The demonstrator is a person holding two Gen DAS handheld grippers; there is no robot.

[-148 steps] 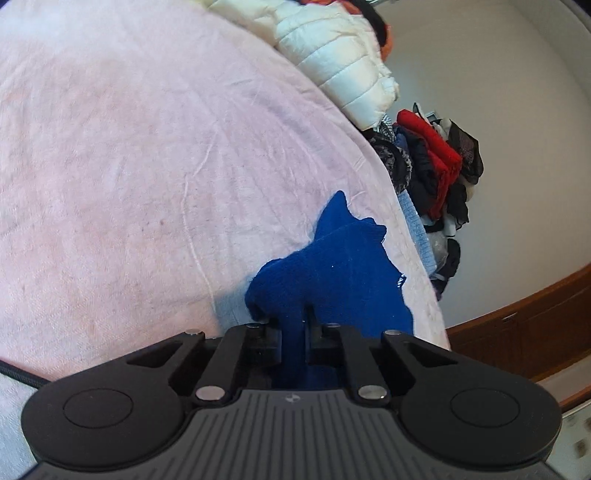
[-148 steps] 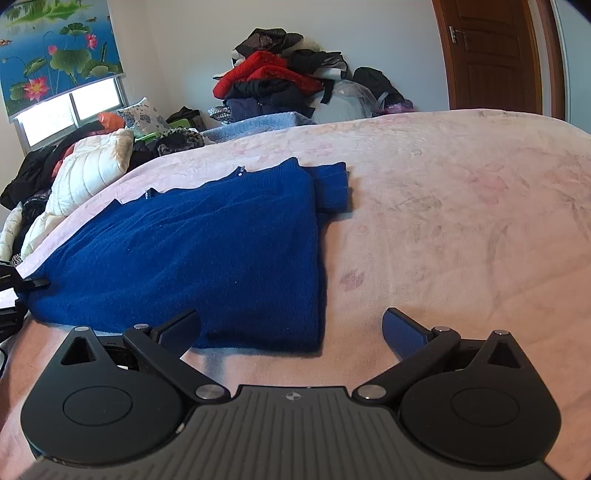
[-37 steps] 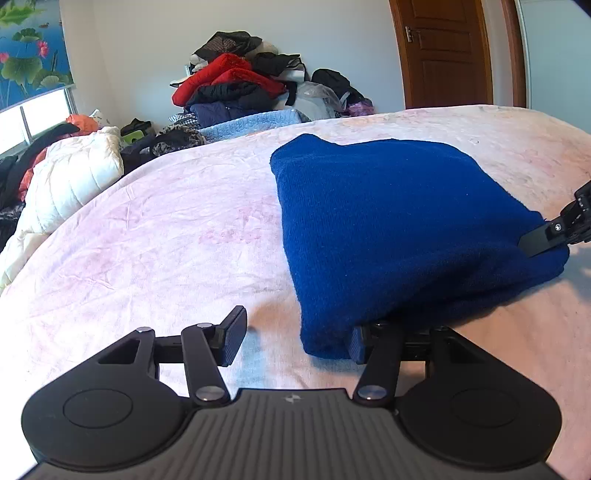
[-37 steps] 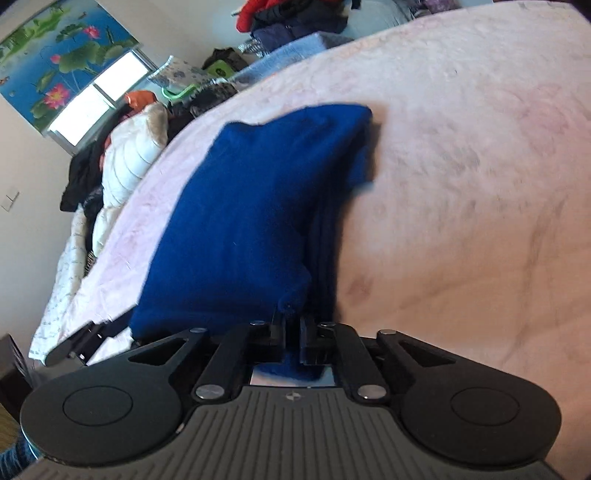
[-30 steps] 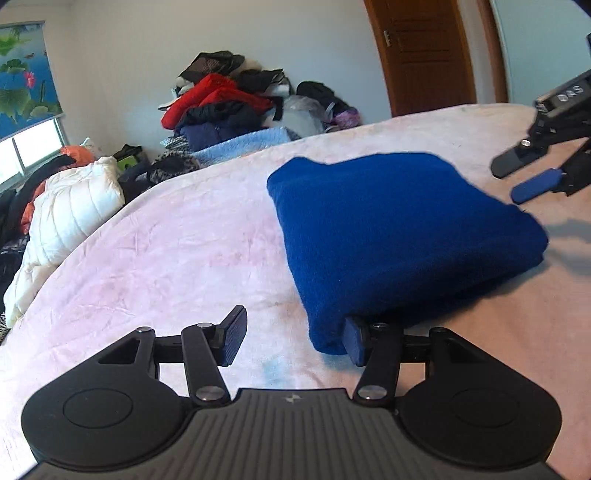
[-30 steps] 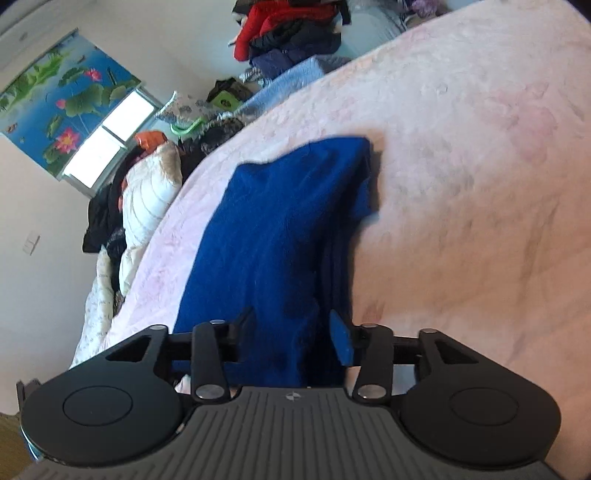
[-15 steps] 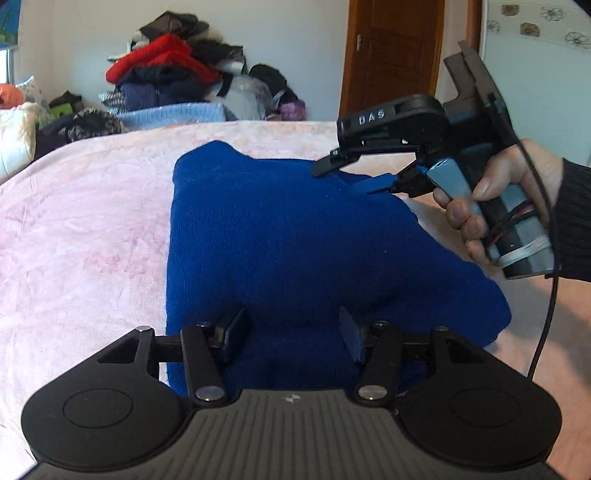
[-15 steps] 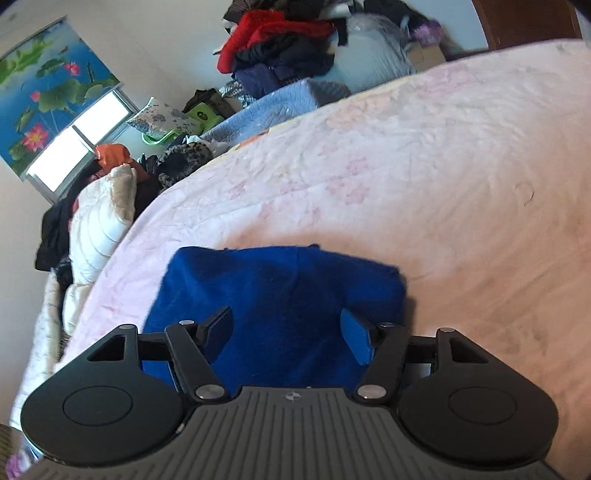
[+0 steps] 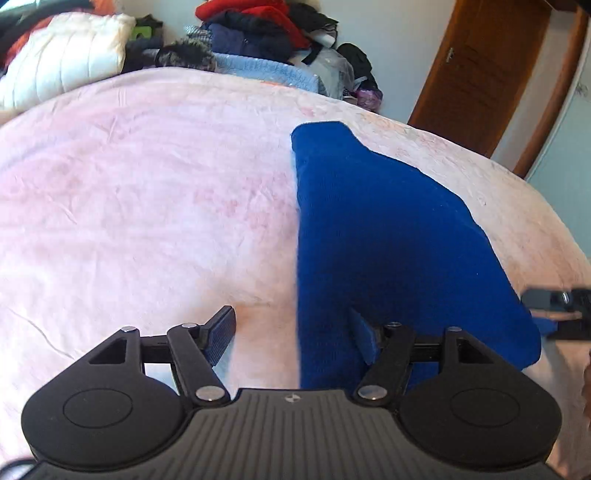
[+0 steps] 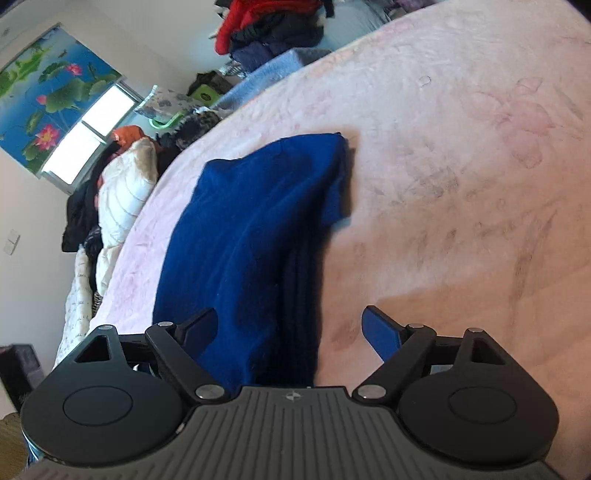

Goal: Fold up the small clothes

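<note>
A blue sweater (image 9: 388, 240) lies folded on the pink blanket (image 9: 129, 203). My left gripper (image 9: 291, 338) straddles its near left edge, jaws opening. One finger hangs over the blanket, the other over the knit, and neither pad presses. In the right wrist view, my right gripper (image 10: 291, 328) straddles the near right edge of the sweater (image 10: 258, 229). Its jaws are opening wide and its pads are off the cloth. The right gripper's tips (image 9: 554, 314) show at the left view's right edge, beside the sweater's corner.
A white puffy jacket (image 9: 66, 55) and a heap of clothes (image 9: 258, 29) lie past the bed's far edge. A wooden door (image 9: 487, 74) stands at the back right. A window under a lotus poster (image 10: 48, 110) is on the left wall.
Both grippers have spread their jaws wider. The left slid from over the sweater's near edge to its left edge and rolled. The right came down from above the sweater's far side to its near right edge.
</note>
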